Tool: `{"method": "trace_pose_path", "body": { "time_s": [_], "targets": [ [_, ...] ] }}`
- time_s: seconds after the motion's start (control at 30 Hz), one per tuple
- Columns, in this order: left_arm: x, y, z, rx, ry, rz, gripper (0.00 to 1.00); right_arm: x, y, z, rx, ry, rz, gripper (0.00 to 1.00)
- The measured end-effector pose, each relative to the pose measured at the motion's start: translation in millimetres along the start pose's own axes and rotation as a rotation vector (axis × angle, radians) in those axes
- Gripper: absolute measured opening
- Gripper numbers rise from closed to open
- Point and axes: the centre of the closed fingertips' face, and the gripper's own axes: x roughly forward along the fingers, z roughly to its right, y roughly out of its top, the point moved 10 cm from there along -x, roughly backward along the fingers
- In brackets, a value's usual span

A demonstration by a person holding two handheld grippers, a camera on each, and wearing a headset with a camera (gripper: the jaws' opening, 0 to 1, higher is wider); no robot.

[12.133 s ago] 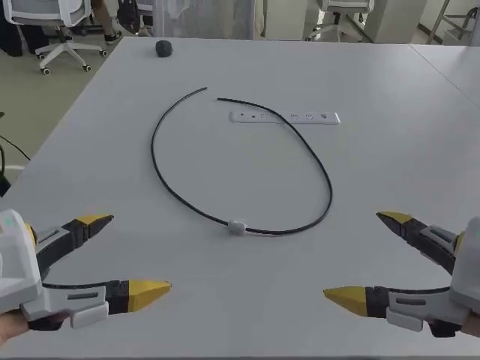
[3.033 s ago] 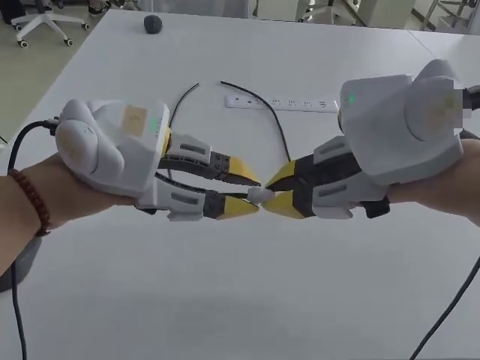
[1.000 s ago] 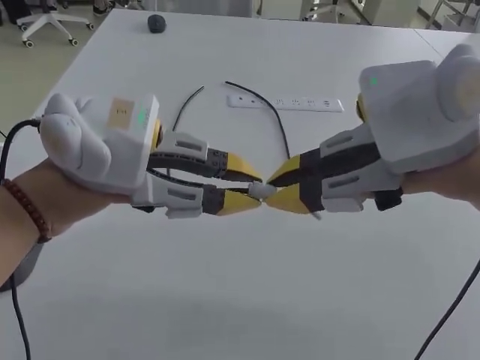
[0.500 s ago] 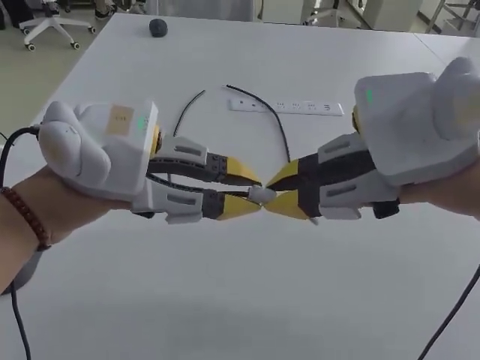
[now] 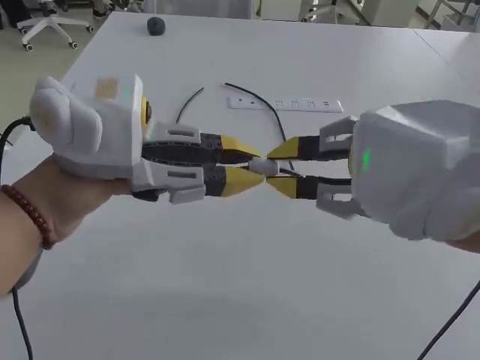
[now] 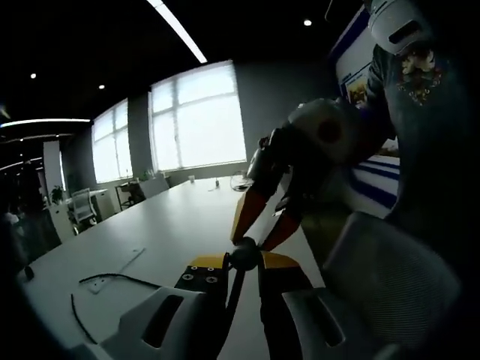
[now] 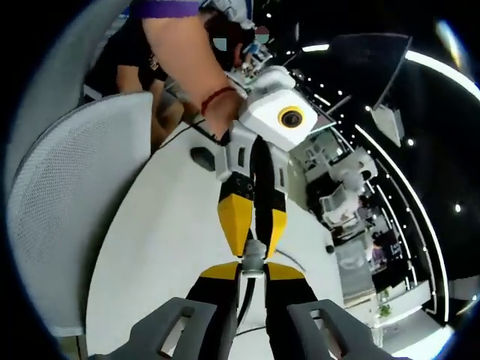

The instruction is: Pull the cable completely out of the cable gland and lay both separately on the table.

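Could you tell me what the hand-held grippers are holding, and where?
The left hand-held gripper and right hand-held gripper each pinch the cable gland, at opposite ends; the cable runs through it.

The pale grey flat worktop (image 5: 225, 300) carries a long white power strip (image 5: 289, 104) at 12 o'clock. The ends of a thin black cable (image 5: 189, 103) lie beside and across it, and a small dark round object (image 5: 156, 25) lies far at 11 o'clock.

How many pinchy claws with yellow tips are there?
2. The left yellow-tipped claw, from the left, pinches the small white plastic cable gland; the right yellow-tipped claw, from the right, pinches the thin black cable beside it. They meet above the white table.
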Motion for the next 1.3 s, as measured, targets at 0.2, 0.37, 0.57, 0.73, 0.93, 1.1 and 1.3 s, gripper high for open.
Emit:
{"method": "trace_pose_path", "body": {
  "time_s": [0.2,0.37,0.57,0.73,0.93,1.1,1.3],
  "targets": [
    [1.1,0.1,-3.0,-0.112,0.001,0.033,0.16,-2.5,0.8,-3.0,-0.109,-0.053,-0.017,0.07],
    [2.5,0.0,-2.5,-0.141,-0.001,0.037,0.16,-4.2,1.0,-3.7,-0.157,-0.068,-0.021,0.07],
    [1.8,0.1,-0.2,-0.089,-0.007,0.018,0.16,-3.6,-3.1,0.8,-0.037,-0.028,0.013,0.08],
    [-0.8,-0.3,1.3,-0.058,-0.017,-0.001,0.16,-3.1,-7.6,5.8,0.166,0.021,0.049,0.11],
    [-1.3,1.1,3.6,-0.031,-0.035,-0.008,0.16,0.1,-10.0,5.7,0.259,0.083,0.073,0.09],
    [-1.5,0.7,3.5,-0.021,-0.037,-0.013,0.16,0.0,-8.4,4.2,0.235,0.077,0.064,0.08],
    [-1.2,3.2,-2.3,-0.157,-0.004,0.036,0.16,-2.7,1.0,2.3,-0.074,-0.054,0.001,0.07]
  ]
}}
